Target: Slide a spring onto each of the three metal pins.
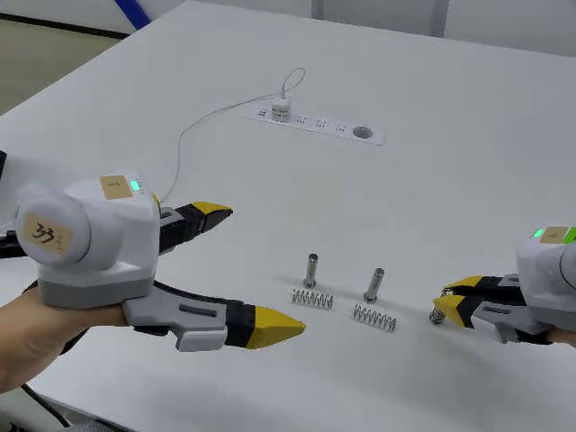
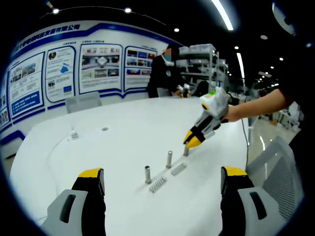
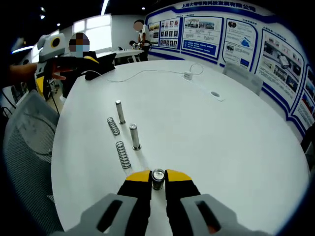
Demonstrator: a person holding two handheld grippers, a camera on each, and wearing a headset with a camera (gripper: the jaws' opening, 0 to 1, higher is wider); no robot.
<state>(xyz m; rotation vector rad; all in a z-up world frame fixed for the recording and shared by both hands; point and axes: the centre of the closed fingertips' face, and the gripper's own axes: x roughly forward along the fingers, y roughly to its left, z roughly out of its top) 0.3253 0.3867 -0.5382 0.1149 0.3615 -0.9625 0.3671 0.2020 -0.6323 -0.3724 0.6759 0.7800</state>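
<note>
The white table (image 1: 432,81) carries a power strip (image 1: 317,124) with a plug (image 1: 282,110) and its cable, well behind the work. The left gripper (image 1: 261,270) hangs spread wide at the left, clear of everything. The right gripper (image 1: 443,304) is clamped on the third pin (image 3: 158,176), whose shaft shows coils. The left pin (image 1: 310,270) and middle pin (image 1: 374,284) stand upright and bare, with the left spring (image 1: 311,298) and middle spring (image 1: 374,317) lying flat just in front of them.

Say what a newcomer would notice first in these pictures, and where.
The big left gripper stands out first, low at the left of the head view with jaws wide open. In the middle stand two pins, each with a spring lying beside it; at the right, the right gripper is shut on a third pin.
</note>
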